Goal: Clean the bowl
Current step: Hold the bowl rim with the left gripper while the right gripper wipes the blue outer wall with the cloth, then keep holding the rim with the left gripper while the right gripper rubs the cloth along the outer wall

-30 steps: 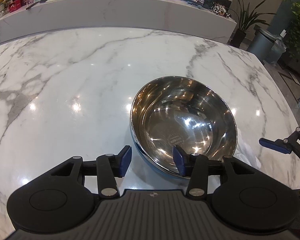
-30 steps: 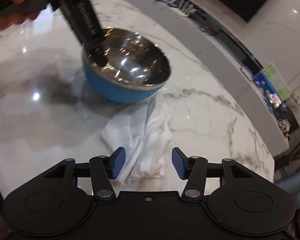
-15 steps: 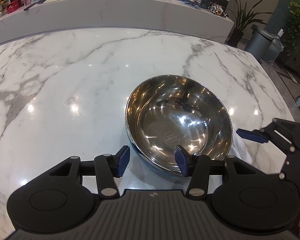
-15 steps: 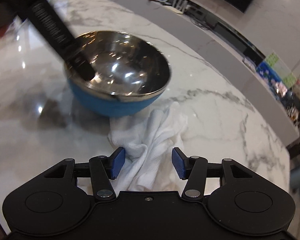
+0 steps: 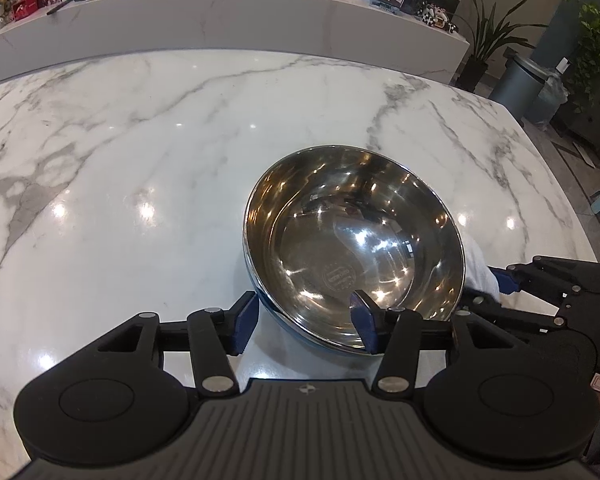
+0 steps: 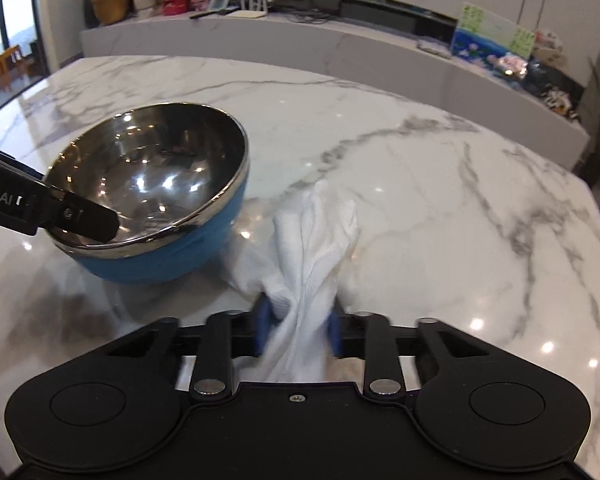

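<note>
While the left gripper (image 5: 305, 326) straddles the tilted steel bowl's (image 5: 354, 248) rim with fingers apart, the right gripper (image 6: 298, 326) pinches the white cloth (image 6: 314, 248) — an unclamped bowl could skid on marble.

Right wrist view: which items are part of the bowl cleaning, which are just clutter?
Job: bowl, white cloth, right gripper shut on the cloth, left gripper open at the bowl's rim.
Clutter: woven basket, painting, router.
</note>
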Demonstrator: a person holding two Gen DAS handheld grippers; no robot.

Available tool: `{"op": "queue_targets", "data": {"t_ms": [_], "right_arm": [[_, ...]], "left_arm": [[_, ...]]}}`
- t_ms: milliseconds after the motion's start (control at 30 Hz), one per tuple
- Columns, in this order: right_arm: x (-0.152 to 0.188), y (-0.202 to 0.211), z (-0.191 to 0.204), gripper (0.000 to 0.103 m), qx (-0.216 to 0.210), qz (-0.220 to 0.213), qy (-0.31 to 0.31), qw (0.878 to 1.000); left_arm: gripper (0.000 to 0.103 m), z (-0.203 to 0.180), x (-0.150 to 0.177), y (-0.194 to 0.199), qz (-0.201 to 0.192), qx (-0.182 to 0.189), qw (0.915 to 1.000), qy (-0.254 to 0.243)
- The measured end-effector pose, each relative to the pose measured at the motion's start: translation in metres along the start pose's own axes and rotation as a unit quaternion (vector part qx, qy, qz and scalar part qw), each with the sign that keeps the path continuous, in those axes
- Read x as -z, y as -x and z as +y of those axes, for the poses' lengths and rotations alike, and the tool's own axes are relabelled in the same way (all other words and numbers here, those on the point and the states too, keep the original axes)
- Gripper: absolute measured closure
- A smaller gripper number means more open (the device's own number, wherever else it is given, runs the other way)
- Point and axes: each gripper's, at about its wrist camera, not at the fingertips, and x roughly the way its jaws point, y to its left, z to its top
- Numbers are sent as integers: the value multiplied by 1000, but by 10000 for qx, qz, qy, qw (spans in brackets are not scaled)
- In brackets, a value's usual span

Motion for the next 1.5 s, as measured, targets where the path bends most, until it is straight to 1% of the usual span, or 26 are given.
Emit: {"op": "queue_targets", "data": {"t_ms": [33, 133, 233, 300, 500, 900, 1067, 1100, 1133, 1167, 1233, 1333, 1400, 1433, 1500], "right_arm": [[0, 1, 1, 88, 37, -32, 23, 10000], [-4, 11, 5, 88, 226, -220, 67, 9995], [-8, 21, 5, 88, 417, -361, 171, 9983], [-10, 28, 6, 88, 508, -456, 294, 9972], [-14, 39, 17, 88, 370, -527, 598, 9961], [0, 23, 38, 88, 89, -82, 841, 9964], [4, 19, 42, 89, 15, -3, 829, 9966], [4, 19, 42, 89, 10, 2, 815, 9967], [4, 18, 42, 89, 4, 7, 806, 9967], [4, 18, 42, 89, 5, 13, 807, 9967], [3, 18, 42, 89, 8, 28, 812, 9967], [4, 17, 42, 89, -2, 45, 811, 9967], [4, 17, 43, 89, 2, 47, 824, 9966], [4, 18, 43, 89, 3, 48, 829, 9965], [3, 20, 42, 89, 42, 26, 867, 9962]], "left_arm": [[63, 0, 0, 0, 0, -6, 10000, -22], [71, -2, -1, -1, 1, -25, 10000, -86], [76, -3, -2, -2, 1, -44, 9999, -151], [77, -4, -2, -2, 2, -57, 9998, -194], [77, -6, -3, -3, 3, -95, 9994, -324], [77, -5, -3, -6, 25, -119, 9993, -342], [76, -2, -2, -7, 69, -81, 9997, -242], [70, -1, -1, -8, 113, -65, 9998, -163], [61, 2, -1, -10, 205, -49, 9998, -16], [59, 5, 0, -11, 291, -37, 9995, 142], [58, 7, 2, -12, 351, 24, 9990, 288], [57, 7, 3, -11, 406, 157, 9984, 351], [59, 5, 3, -10, 390, 151, 9988, 253], [65, 3, 3, -9, 371, 130, 9991, 178], [70, 1, 3, -8, 319, 83, 9995, 27]]}}
